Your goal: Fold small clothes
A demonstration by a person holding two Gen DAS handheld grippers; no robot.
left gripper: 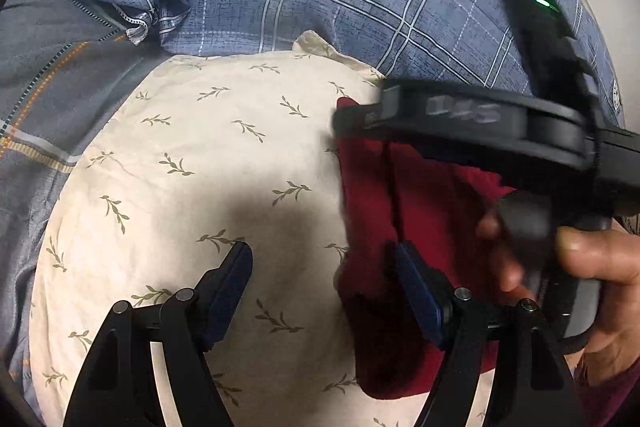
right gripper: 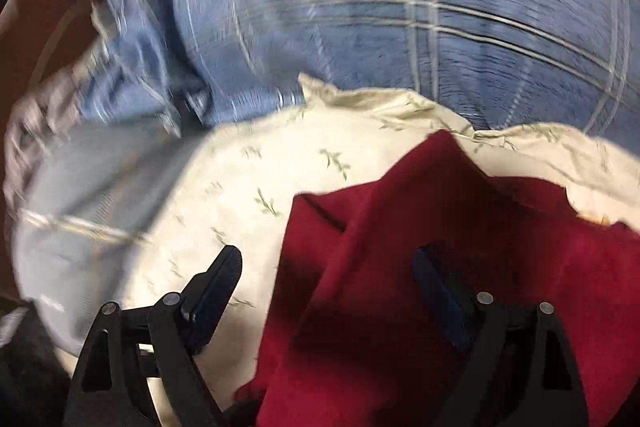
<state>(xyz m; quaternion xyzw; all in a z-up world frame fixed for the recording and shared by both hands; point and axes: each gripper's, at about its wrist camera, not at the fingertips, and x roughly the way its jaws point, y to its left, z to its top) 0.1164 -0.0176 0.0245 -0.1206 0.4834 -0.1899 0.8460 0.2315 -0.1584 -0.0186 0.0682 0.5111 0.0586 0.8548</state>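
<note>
Both the left tool (left gripper: 324,291) and right tool (right gripper: 332,287) stand spread, pinching nothing, over the red garment (right gripper: 400,267), seemingly part-folded but rumpled, so folding remains.

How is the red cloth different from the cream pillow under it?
The red cloth is plain dark red; the cream pillow carries small leaf sprigs. The cloth lies rumpled with folds and raised edges; the pillow looks smooth and puffed. The cloth covers only one side of the pillow, which is much larger. Both are soft fabric.
</note>
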